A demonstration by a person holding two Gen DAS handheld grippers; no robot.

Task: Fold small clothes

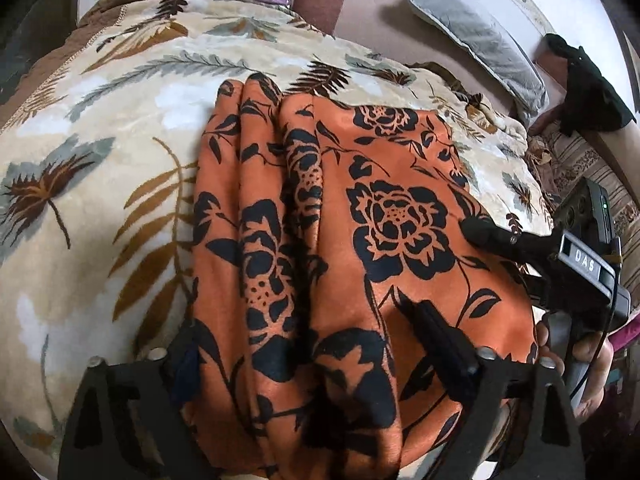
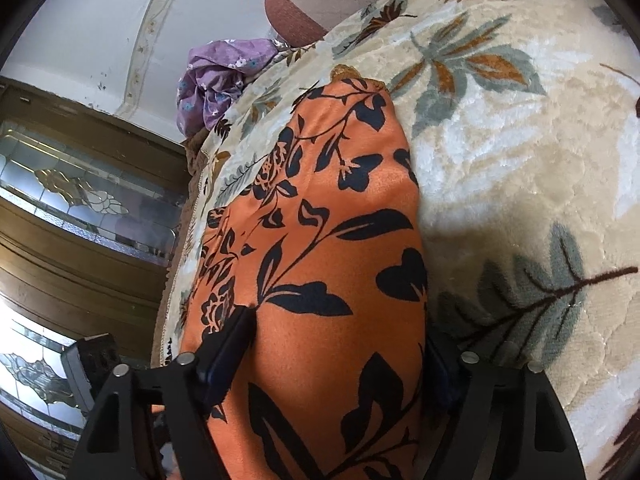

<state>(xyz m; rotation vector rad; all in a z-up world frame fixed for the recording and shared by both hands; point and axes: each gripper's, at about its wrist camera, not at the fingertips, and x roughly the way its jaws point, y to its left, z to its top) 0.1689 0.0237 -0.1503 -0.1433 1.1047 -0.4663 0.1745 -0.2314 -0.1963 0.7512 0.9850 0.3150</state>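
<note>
- Left wrist view first: the orange garment (image 1: pixel 360 240) with its black flower print lies on the cream leaf-patterned blanket (image 1: pixel 100 200), bunched into long ridges that run from near to far.
- The left gripper (image 1: pixel 308 344) sits at the near end of the cloth, jaws spread wide, the fabric heaped up between them. One finger (image 1: pixel 436 332) presses on top of the cloth on the right; the other is mostly buried under a fold on the left, so whether there is a real pinch I cannot tell.
- Off to the right in that same view, the right gripper (image 1: pixel 496 236) reaches in over the garment's right side, black fingertip resting on the cloth, the person's hand (image 1: pixel 584 364) wrapped round its handle.
- Right wrist view now: the garment (image 2: pixel 320 260) runs as a long folded band from near to far, lying along the blanket's (image 2: pixel 520 160) left edge.
- The right gripper (image 2: pixel 344 340) straddles the near end of it, one finger (image 2: pixel 228 340) on the left against the cloth, the other tucked down at the right edge beside the blanket. Jaws stand apart with the fabric filling the gap.
- Far away, a crumpled purple flowered cloth (image 2: pixel 220 88) sits at the far end of the blanket.
- A grey pillow (image 1: pixel 480 36) lies at the far right in the left wrist view.
</note>
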